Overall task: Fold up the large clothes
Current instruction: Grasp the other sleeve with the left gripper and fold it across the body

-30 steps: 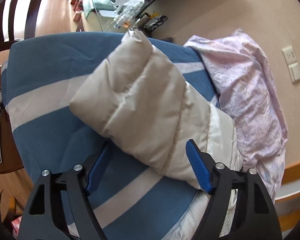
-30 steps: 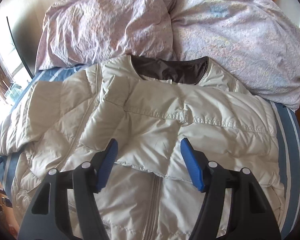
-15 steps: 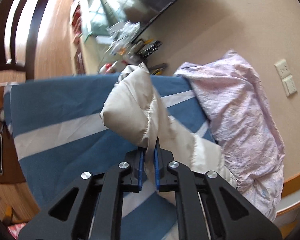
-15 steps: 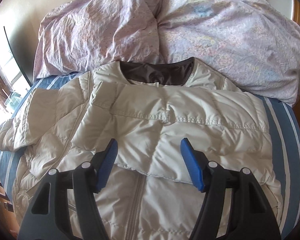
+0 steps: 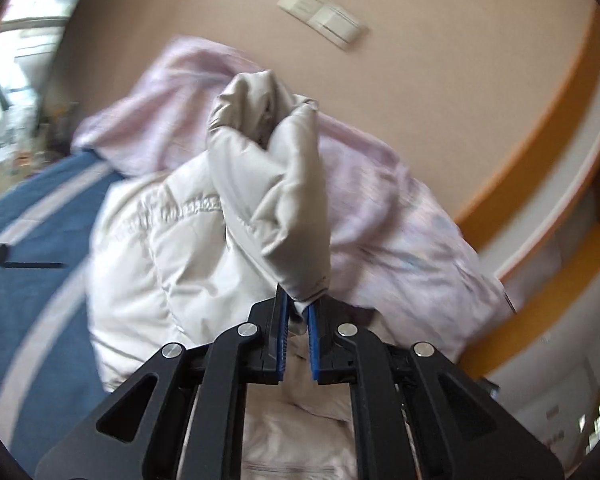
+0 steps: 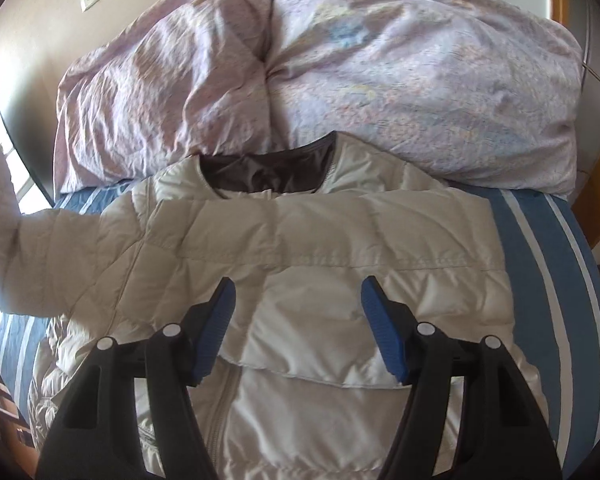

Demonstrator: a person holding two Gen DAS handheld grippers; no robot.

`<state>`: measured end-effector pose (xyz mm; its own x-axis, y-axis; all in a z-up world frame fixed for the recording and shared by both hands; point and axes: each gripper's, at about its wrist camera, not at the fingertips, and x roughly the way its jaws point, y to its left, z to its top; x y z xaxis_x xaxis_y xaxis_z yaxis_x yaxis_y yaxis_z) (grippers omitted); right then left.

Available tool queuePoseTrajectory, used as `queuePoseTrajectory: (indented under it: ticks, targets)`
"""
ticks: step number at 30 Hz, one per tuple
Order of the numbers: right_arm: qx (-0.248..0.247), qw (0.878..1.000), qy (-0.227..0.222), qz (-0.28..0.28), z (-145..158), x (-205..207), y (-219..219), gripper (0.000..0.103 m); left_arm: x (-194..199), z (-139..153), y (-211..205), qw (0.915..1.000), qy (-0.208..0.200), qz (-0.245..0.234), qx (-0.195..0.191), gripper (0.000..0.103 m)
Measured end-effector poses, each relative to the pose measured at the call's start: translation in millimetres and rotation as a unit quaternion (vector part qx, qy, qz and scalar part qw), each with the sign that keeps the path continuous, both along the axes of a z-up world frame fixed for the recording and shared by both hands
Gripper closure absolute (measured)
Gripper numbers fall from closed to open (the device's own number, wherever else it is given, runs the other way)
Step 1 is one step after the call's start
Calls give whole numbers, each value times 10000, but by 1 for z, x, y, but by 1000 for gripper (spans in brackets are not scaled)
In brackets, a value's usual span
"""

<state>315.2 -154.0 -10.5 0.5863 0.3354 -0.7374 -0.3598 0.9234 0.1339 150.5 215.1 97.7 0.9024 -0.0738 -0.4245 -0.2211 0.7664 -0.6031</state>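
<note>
One sleeve (image 5: 276, 200) is now lifted off the bed (image 5: 32, 216), pinched in my left tongs (image 5: 298, 312) and swung over the jacket (image 6: 320, 280) at frame centre. My right tongs (image 6: 298, 300) still hover wide apart above its chest; the view has edged closer.

This is a bedroom in a home. A bed (image 6: 548, 256) takes up most of both views, covered by a blue sheet with white stripes. At its head lies a crumpled lilac quilt (image 6: 340, 60) with a faint printed pattern, bunched against a plain beige wall (image 5: 440, 92). White wall switches (image 5: 324, 20) are mounted on that wall above the bedding. An orange wooden headboard (image 5: 540, 136) curves along the bed's edge. A cream puffer jacket (image 6: 340, 248) is spread across the sheet. Daylight enters through a window (image 5: 16, 52) to one side.
</note>
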Motion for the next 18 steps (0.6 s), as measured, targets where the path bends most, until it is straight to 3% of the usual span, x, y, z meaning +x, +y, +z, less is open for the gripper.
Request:
queuePoseTrajectory:
  ticks: [4,7,15,17,18]
  targets:
    - [44,9998,13,-175,0,8,-15,37,34,-8,-61,9954,-20,-953,40,96]
    - [105,9992,55,-370,-1,15,-32,37,61,-29,-104,9862,209,-1639,-62,96]
    - [476,9966,251,-615,-3,28,-62,37,101,-87,-147,9692,987,-2255,-32,95]
    - [853,9944,437,-435,-2,32,-62,37,99,-90,-146,9666,1027,-2348,-41,84]
    - [1088,9919,600,-282,-4,35,-60,37,97,-90,-143,9656,1035,-2384,-92,64]
